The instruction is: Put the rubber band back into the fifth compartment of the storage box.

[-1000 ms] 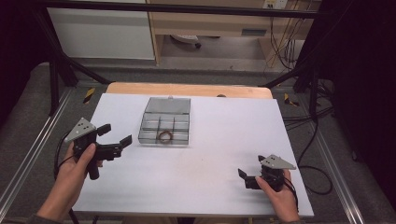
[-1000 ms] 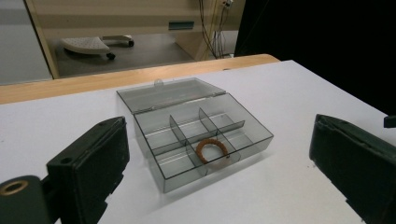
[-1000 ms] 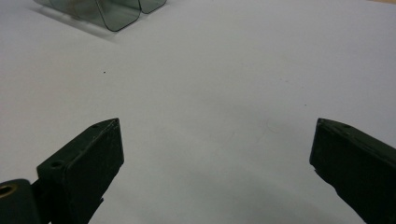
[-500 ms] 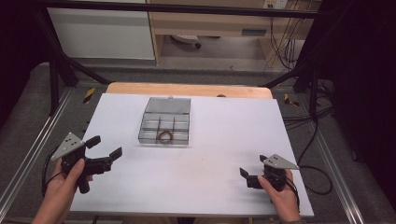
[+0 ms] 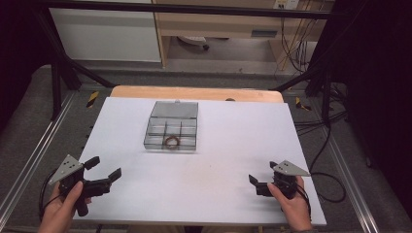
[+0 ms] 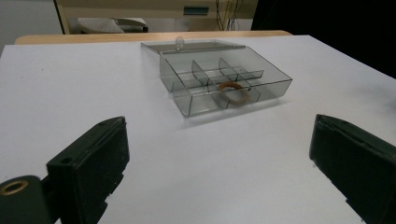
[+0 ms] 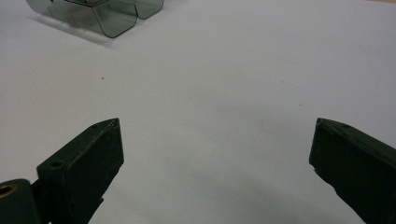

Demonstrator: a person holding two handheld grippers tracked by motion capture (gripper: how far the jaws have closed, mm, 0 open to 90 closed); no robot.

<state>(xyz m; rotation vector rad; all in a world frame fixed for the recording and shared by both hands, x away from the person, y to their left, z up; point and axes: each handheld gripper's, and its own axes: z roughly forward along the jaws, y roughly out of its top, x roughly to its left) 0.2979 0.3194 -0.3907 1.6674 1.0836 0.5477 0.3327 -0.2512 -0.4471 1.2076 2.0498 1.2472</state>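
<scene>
High view: clear box (image 5: 171, 126) sits on the white desk (image 5: 228, 145), past centre toward the far edge, a bit left of the midline. Lid open, lying flat behind it toward the far edge. Inside are small compartments; a brown ring (image 5: 171, 141) lies in the middle one of the near row.

L gripper (image 5: 99, 174) is at the near-left corner, held in a hand (image 5: 63, 208), jaws spread wide w/ nothing between, tips aimed right and slightly toward the far edge. R gripper (image 5: 257, 184) is by the near-right corner, in the other hand (image 5: 291, 204), jaws pointing left; right gripper view shows them wide apart too, empty, over bare desk.

Key relation: box lies ahead and to the right of L gripper, ahead and left of R. L looks somewhat nearer, and left gripper view has the box (image 6: 224, 84) and ring (image 6: 233, 92) squarely between its jaws, so L is prob. better lined up. Right gripper view catches just a box corner (image 7: 112, 16) at top left. Box's long axis w/ lid runs near-to-far edge.

Room: desk is bare between both grippers and box, approach open from near side and both flanks; far side is blocked by the lid. Ring sits low behind compartment walls, so a reach from above seems needed.
</scene>
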